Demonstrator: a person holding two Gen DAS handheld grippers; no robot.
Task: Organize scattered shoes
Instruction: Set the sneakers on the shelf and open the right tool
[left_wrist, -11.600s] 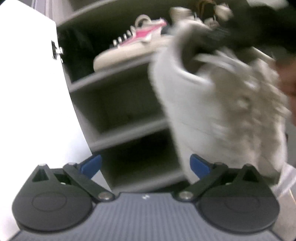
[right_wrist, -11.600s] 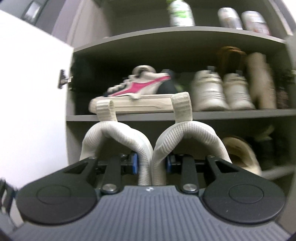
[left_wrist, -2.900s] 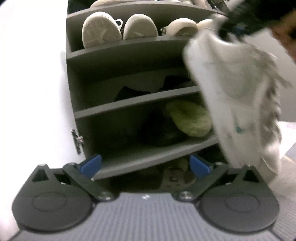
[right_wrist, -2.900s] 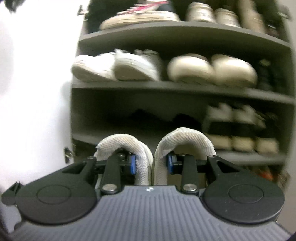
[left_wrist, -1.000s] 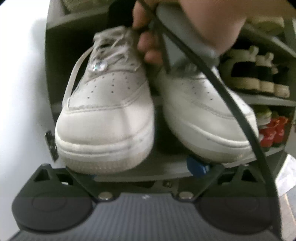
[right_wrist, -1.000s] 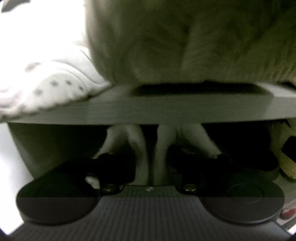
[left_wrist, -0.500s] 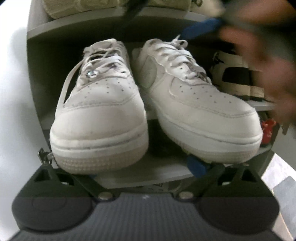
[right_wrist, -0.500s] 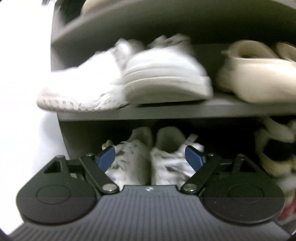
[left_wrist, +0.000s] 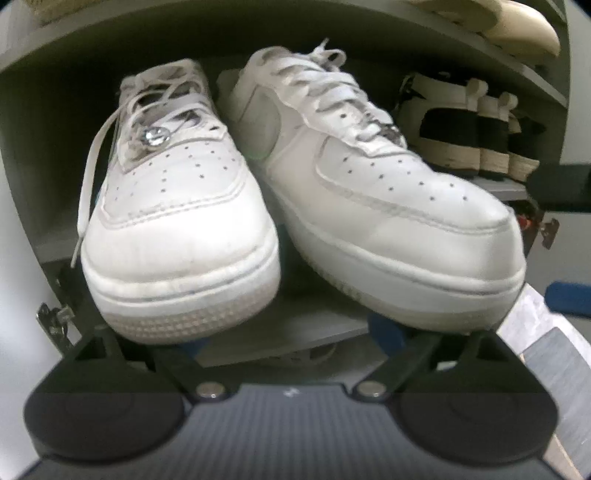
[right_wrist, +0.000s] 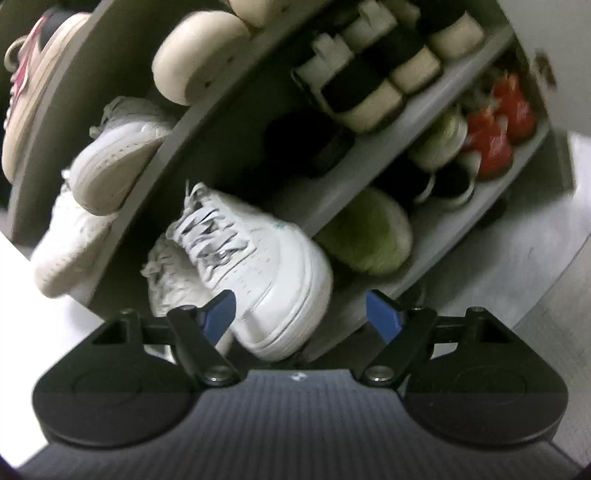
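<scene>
Two white lace-up sneakers stand side by side on a grey shelf, toes towards me: the left sneaker and the right sneaker, whose toe hangs past the shelf edge. My left gripper is open just below their toes, its blue fingertips mostly hidden under the soles. In the tilted right wrist view the same pair sits in the rack. My right gripper is open and holds nothing, with the nearer sneaker's toe seen between its spread fingers.
The rack holds black-and-cream sandals, a green fuzzy slipper, red shoes, white sneakers on the shelf above and a pink-and-white sneaker. A white cabinet door stands at the left. Pale floor lies below.
My right gripper set the white pair on the shelf, opened, pulled back and now tilts. The hand has left the left wrist view, and my left gripper moved closer under the toes.
</scene>
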